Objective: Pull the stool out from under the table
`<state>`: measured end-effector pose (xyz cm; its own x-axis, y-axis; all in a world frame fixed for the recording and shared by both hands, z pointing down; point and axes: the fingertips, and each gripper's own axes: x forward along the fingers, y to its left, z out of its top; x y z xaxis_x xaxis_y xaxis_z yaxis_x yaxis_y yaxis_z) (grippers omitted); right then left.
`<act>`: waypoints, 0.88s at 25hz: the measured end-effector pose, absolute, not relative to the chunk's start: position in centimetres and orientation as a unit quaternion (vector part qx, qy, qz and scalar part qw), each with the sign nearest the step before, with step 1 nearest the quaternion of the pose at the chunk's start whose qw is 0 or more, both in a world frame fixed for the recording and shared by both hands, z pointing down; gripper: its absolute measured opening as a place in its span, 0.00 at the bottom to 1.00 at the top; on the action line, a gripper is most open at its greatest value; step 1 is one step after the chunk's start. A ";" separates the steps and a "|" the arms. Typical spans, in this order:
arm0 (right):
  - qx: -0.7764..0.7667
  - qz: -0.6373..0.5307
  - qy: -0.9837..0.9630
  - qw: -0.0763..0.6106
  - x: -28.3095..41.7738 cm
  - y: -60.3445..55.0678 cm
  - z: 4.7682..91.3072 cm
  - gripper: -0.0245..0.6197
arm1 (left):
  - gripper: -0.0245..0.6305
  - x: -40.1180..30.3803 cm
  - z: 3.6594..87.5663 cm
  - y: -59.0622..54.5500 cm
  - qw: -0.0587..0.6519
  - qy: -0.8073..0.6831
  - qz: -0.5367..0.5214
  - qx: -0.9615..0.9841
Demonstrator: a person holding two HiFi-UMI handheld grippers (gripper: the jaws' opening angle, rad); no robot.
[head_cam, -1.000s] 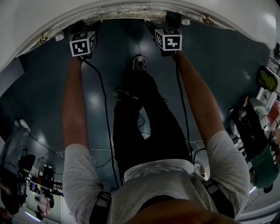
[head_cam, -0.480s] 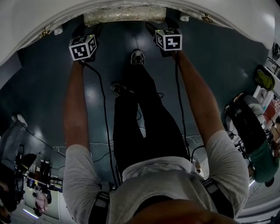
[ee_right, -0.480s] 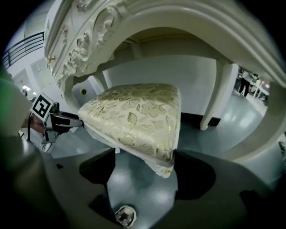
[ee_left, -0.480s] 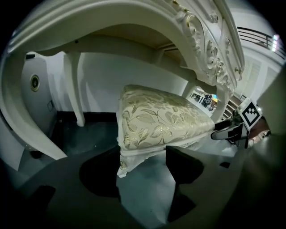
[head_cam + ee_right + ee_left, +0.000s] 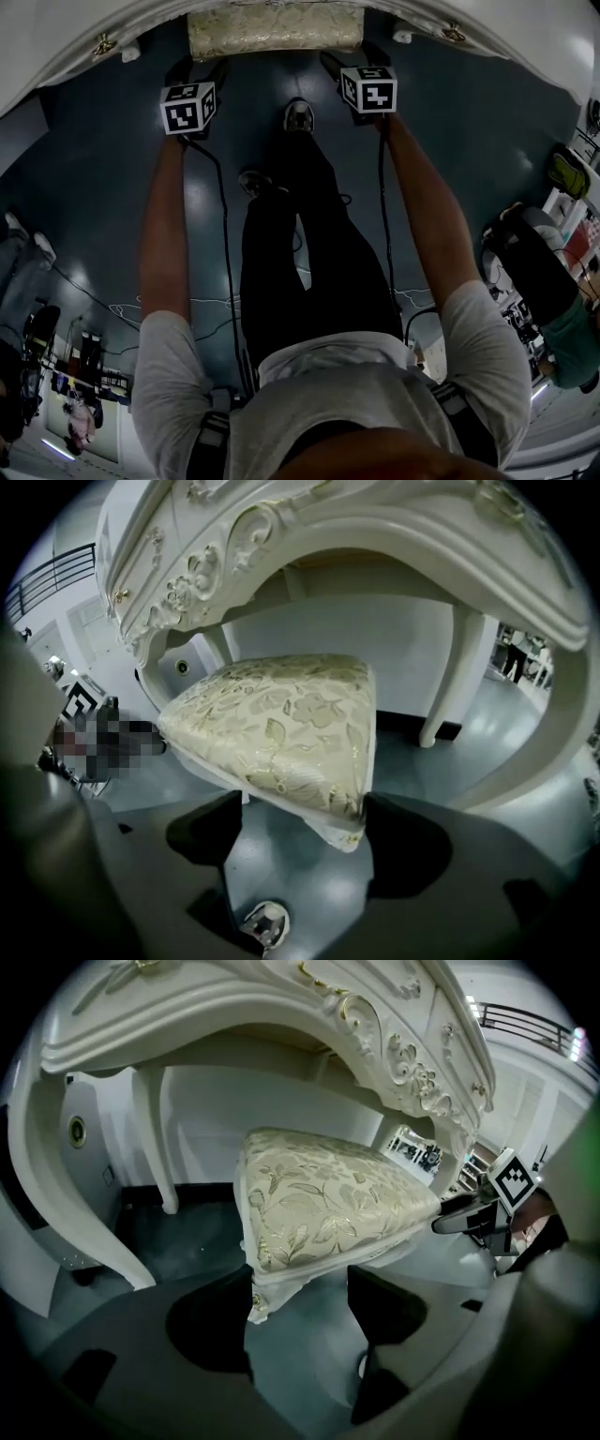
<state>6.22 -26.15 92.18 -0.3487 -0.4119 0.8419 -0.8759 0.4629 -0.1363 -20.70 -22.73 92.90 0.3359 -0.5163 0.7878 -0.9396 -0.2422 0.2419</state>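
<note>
The stool has a gold leaf-patterned cushion on a white frame and shows at the top of the head view, partly out from under the white carved table. My left gripper holds the stool's near left corner, and my right gripper holds the near right one. In the left gripper view the stool has its corner between the jaws of the left gripper. In the right gripper view the stool sits likewise in the right gripper. Both sets of jaws press against the seat's sides.
Curved white table legs stand on either side of the stool. The person's legs and a shoe are on the dark floor just behind the grippers, and cables trail back. Other people stand at the far edges.
More of the stool's cushion shows from under the table's edge than a second ago. It has come toward the person, with both grippers still on its corners.
</note>
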 end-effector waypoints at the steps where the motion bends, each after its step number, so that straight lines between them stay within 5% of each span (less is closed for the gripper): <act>1: 0.421 0.303 -0.764 0.383 6.3 -25.8 92.3 0.65 | 0.50 -20.6 93.0 -22.4 0.364 -0.496 0.293 0.732; 22: 0.410 0.301 -0.757 0.411 6.0 -17.6 93.4 0.65 | 0.50 -20.8 94.0 -14.3 0.388 -0.493 0.301 0.718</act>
<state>6.03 -17.56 93.42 -0.3265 -0.3735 0.8683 -0.8674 0.4833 -0.1182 -20.85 -14.29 93.98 0.3339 -0.4743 0.8146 -0.9413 -0.2127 0.2620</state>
